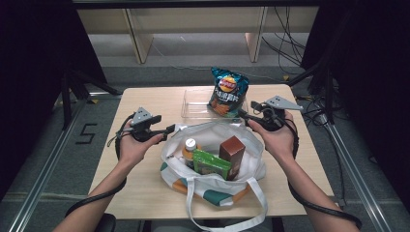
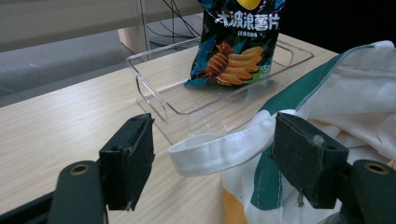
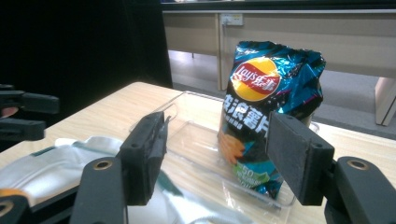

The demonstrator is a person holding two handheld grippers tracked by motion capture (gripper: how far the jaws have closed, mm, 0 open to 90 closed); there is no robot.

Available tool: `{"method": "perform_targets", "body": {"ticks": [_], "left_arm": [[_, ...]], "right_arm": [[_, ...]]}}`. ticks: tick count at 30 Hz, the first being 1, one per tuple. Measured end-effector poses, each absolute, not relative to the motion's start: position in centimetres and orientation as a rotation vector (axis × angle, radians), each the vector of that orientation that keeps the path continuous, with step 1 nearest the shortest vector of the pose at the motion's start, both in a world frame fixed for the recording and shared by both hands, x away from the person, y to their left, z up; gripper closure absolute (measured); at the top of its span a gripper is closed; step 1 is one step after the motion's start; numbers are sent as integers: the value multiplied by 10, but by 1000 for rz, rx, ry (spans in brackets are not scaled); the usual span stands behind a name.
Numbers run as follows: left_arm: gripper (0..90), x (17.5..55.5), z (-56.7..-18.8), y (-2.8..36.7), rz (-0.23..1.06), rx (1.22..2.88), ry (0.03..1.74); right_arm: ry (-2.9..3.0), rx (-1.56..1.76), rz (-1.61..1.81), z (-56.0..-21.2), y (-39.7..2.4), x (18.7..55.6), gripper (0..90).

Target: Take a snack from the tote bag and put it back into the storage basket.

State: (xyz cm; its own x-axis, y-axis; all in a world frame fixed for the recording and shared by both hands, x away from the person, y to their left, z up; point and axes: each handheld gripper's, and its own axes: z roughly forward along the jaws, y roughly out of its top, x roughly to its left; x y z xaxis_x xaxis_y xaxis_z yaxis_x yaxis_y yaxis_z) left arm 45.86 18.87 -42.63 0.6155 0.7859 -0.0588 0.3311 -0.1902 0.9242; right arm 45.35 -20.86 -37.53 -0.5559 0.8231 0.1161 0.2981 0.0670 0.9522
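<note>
Right gripper (image 3: 215,158): jaws wide, holding nothing, aimed at chip bag (image 1: 228,92) | chip bag: upright, long axis vertical, in clear tray (image 1: 193,108), far centre | near: tote bag (image 1: 212,159) with bottle (image 1: 189,147), boxes | left gripper (image 2: 212,161): open around strap (image 2: 219,149).

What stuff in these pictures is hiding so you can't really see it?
- Bottle: high view, its lower part is sunk in the tote bag; its label is too small to read.
- Green packet and brown box: high view, their bottoms are hidden by the bag's cloth; their print is too small to read.
- Chip bag: left gripper view, its top is cut off by the upper edge.
</note>
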Motion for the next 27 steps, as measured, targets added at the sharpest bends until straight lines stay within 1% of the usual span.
{"method": "perform_targets", "body": {"ticks": [12, 27], "left_arm": [[283, 458, -428, 189, 523, 1773, 907], [279, 458, -427, 188, 534, 1772, 909]], "right_arm": [[1911, 1139, 1521, -380, -214, 424, 377], [1930, 1103, 1531, -376, -214, 406, 366]]}}
